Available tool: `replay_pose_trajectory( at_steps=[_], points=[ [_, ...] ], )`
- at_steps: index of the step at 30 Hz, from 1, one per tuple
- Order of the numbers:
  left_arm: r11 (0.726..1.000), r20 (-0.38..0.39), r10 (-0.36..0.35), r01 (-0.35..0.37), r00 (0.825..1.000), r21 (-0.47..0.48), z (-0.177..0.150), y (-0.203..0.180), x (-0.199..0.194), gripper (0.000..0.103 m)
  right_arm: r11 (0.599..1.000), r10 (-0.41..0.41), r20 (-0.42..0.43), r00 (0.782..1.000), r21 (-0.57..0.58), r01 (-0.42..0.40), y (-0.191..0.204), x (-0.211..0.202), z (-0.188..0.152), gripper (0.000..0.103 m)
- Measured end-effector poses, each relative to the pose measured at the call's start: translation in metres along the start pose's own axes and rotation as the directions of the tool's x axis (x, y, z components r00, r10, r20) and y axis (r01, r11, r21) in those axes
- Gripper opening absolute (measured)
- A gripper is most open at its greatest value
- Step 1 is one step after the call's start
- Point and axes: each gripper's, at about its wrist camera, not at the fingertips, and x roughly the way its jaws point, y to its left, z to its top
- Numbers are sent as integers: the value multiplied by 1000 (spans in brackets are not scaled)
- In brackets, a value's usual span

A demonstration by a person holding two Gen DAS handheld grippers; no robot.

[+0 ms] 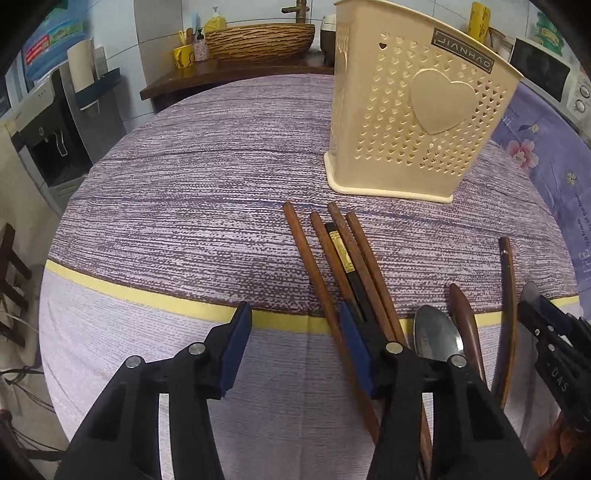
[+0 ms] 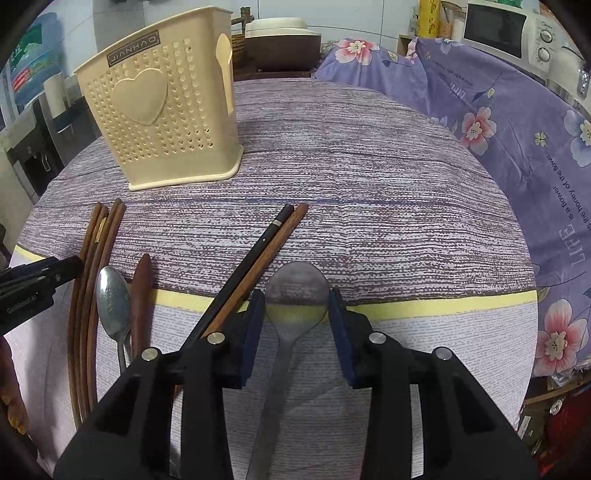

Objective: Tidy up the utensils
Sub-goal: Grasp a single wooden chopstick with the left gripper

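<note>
A cream perforated utensil holder (image 1: 406, 110) (image 2: 166, 110) stands upright at the back of the purple striped tablecloth (image 1: 203, 184). My left gripper (image 1: 295, 328) is open low over the cloth. Its right pad rests against a bundle of several brown chopsticks (image 1: 332, 254) (image 2: 99, 236), and one stick lies just inside that pad. My right gripper (image 2: 297, 317) is shut on a metal spoon (image 2: 297, 291), with its pads on both sides of the bowl and the handle running back between the fingers. A second metal spoon (image 1: 436, 332) (image 2: 112, 299) and a brown wooden spoon (image 1: 465, 317) (image 2: 142, 284) lie between the two grippers.
A black and a brown chopstick (image 2: 266, 240) lie slanted just left of my right gripper. A floral purple cloth (image 2: 517, 129) covers the right side, with a microwave (image 2: 498, 33) behind it. A wicker basket (image 1: 258, 40) sits at the back and a water dispenser (image 1: 48, 136) stands to the left.
</note>
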Motion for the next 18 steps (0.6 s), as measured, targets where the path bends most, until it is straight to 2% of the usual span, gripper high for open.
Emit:
replay_pose_trajectory(
  at_steps=[5,15,17,18],
  points=[
    [1000,-21,-13,13,1000,-15,-3,8,0,51,1000,-5,0,1000,-3,5,3,0,0,37],
    [999,-34,26,-25,999,28,30,-6,22,50,1000,-29,-17,999,-1,29,8,1,4,37],
    [1000,-36,23,-22,999,22,34,-6,24,46,1000,-26,-16,1000,2,26,7,1,4,37],
    [999,-36,26,-25,999,21,36,-5,25,40,1000,-24,-15,1000,3,24,6,1,4,37]
  ],
)
